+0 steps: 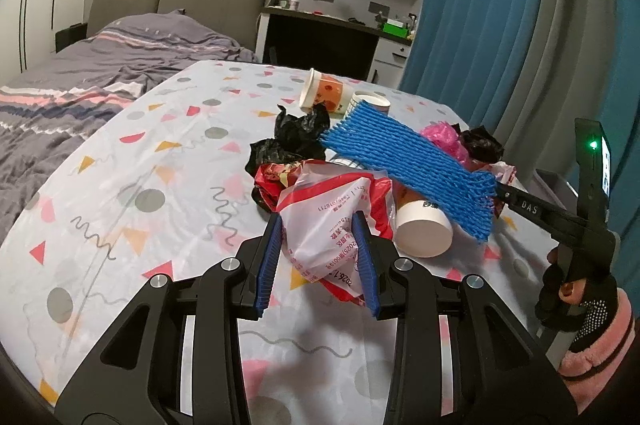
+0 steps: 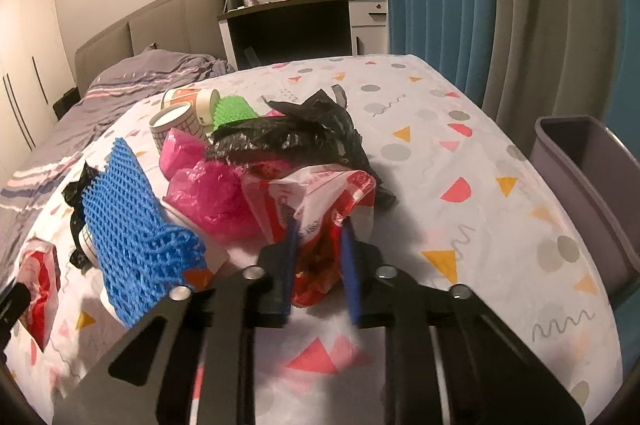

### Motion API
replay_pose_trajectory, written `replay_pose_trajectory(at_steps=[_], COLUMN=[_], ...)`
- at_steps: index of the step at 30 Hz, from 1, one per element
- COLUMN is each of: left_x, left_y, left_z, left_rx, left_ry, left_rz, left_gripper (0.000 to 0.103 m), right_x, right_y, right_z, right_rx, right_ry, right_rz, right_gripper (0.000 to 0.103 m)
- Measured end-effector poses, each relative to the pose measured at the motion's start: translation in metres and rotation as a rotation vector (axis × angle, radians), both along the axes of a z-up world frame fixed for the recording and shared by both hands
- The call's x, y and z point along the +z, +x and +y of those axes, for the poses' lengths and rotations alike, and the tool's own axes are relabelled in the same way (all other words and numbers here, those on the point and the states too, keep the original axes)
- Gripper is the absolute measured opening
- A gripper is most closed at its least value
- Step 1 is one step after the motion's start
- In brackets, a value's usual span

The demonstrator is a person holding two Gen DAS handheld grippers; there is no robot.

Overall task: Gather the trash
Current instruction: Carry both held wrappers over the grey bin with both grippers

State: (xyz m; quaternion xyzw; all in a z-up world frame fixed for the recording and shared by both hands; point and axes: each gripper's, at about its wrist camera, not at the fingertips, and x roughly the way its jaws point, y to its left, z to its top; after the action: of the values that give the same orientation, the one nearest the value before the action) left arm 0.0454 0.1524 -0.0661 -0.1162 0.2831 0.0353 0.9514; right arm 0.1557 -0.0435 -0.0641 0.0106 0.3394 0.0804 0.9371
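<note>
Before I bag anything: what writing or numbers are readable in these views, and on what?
"DAS": white letters on the black arm of the right tongs.
Red print on the red and white plastic bag in the left tongs: upside down, digits partly legible, not reliable.
Print on the lying paper cup: too small.
Red bag lettering: blurred.

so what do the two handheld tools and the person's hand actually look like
Both tools share one build: black angular frames with cut-out slots, silver round bolts and ribbed blue pads. Left tool; right tool. From the left wrist view, the right tool's finger bears white letters "DAS" and a green light glows on its body. The hand wears a black dotted glove and a fuzzy pink cuff.
</note>
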Motion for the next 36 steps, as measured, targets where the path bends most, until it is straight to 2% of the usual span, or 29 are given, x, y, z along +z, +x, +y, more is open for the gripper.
replay_pose_trajectory(at_steps=[10,17,26,32,36], left_x=[0.010,0.020,0.035,0.048,0.055], left_y=[-0.005,-0.009,-0.002,0.014,0.037], left_z=[-0.015,-0.044,-0.100,-0.152,-0.200], left_rx=[-0.021,-0.079,-0.195,-0.304,-0.401], left_ry=[0.016,0.035,0.067,0.084,0.083], left_rz=[-0.028,-0.055,-0.083,-0.120,-0.138], left_gripper=[0.035,0.035,0.035,0.035,0.035], right_x=[0.011,0.025,0.046,0.059,0.068], right_y=[-0.051,-0.085,-0.106,-0.111,-0.105], right_z=[-0.036,-0.070,-0.111,-0.141,-0.175], right_rx=[-0.016,-0.058,-0.106,-0.161,-0.244], right_ry=[-0.016,0.013,0.073,0.059,0.030], right_rz=[-0.051,-0.107,-0.172,-0.228,-0.271], right_gripper=[0.014,0.014,0.014,0.014,0.014])
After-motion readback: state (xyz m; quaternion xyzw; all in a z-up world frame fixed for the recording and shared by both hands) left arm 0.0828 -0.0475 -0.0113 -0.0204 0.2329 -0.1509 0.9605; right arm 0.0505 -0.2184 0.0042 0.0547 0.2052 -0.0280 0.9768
